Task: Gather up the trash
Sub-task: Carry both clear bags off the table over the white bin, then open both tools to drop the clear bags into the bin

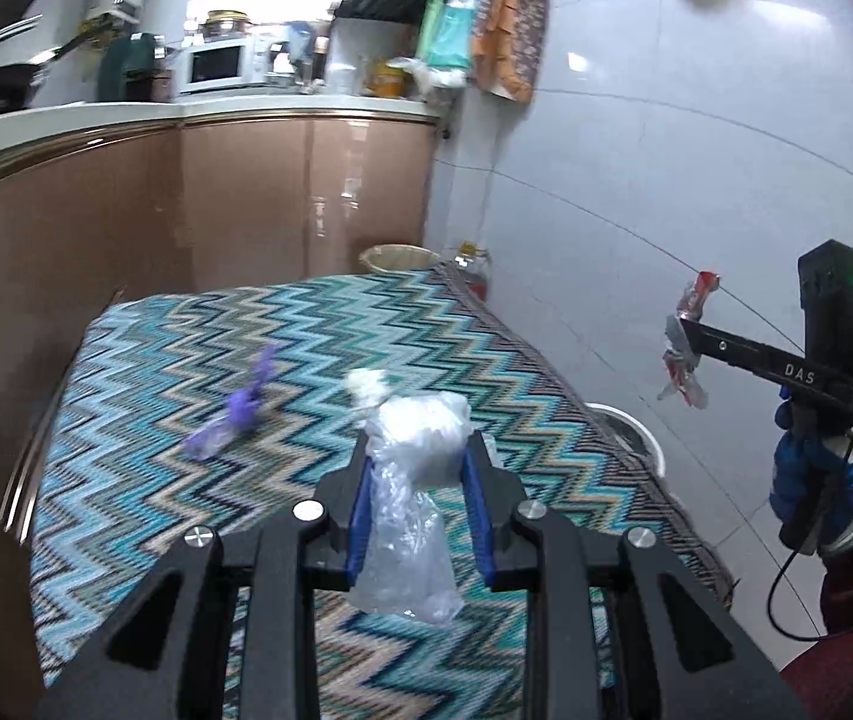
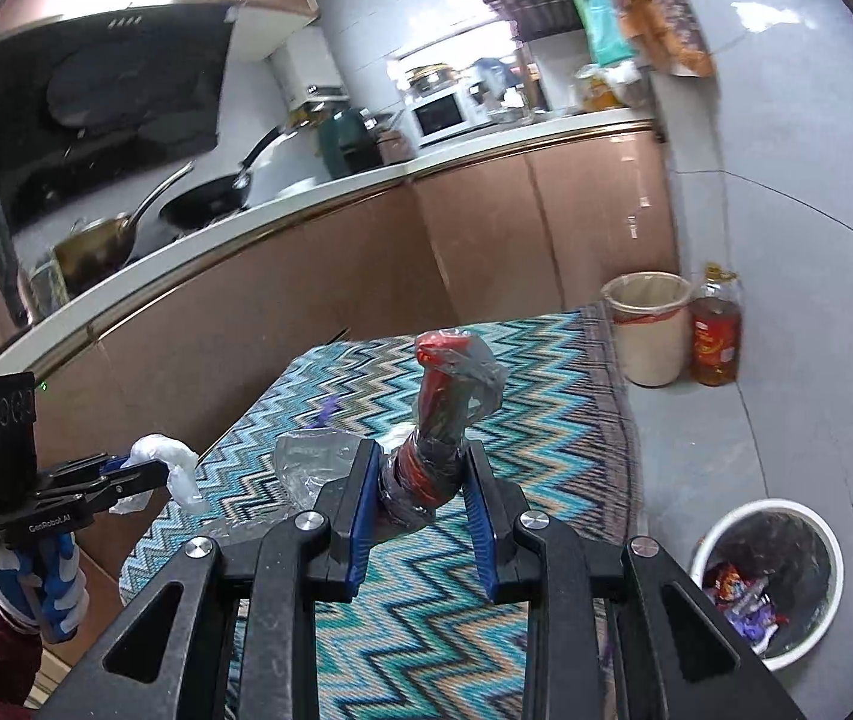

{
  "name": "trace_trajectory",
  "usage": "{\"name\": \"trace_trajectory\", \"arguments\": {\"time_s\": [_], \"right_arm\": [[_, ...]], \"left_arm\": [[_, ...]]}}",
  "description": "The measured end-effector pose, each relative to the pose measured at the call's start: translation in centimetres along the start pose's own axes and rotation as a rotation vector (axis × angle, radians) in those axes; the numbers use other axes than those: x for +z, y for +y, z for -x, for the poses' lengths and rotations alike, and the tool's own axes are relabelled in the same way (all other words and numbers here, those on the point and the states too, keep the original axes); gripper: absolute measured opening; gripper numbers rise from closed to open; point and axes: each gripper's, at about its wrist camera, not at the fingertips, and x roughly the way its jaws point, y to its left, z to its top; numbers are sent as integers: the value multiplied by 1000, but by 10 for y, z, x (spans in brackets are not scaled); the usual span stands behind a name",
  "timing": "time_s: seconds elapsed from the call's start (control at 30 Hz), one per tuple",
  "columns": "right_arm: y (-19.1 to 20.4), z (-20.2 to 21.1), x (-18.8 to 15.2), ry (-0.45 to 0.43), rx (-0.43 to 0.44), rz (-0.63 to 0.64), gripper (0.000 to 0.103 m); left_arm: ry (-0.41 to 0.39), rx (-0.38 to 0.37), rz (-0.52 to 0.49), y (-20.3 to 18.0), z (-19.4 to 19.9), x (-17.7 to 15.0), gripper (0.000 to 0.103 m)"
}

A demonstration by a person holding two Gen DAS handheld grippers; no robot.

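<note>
Fingers of your left gripper (image 1: 420, 468) pinch a crumpled clear plastic bag (image 1: 408, 504) above the zigzag-patterned cloth (image 1: 186, 360); your right gripper (image 2: 423, 480) clamps a twisted red-and-silver wrapper (image 2: 435, 420), white bin (image 2: 768, 582) nearby.

A purple wrapper (image 1: 234, 411) lies on the rug (image 1: 186, 360); the trash bin (image 2: 768, 576) stands right of it.

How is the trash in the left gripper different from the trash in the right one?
The clear bag in the left gripper is colourless, soft and puffy; the red wrapper in the right gripper is red and silvery, twisted into a long roll. Both are crumpled plastic, pinched and held above the zigzag cloth.
</note>
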Motion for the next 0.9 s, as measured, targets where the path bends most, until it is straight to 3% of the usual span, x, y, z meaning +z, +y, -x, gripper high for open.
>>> {"name": "trace_trajectory", "arguments": {"time_s": [0.17,0.43,0.67,0.9], "right_arm": [[-51,28,-14,-31,-83,-79,26],[-141,66,-34,-24,-303,-165,26],[-203,63,-39,22,-410,-202,28],[-250,42,-51,89,-476,-238,28]], "left_arm": [[56,-80,-94,-60,-45,21,26],[169,-212,-215,-159,-147,53,26],[294,-290,-220,-225,-246,69,26],[387,-305,-249,-272,-324,64,28]]}}
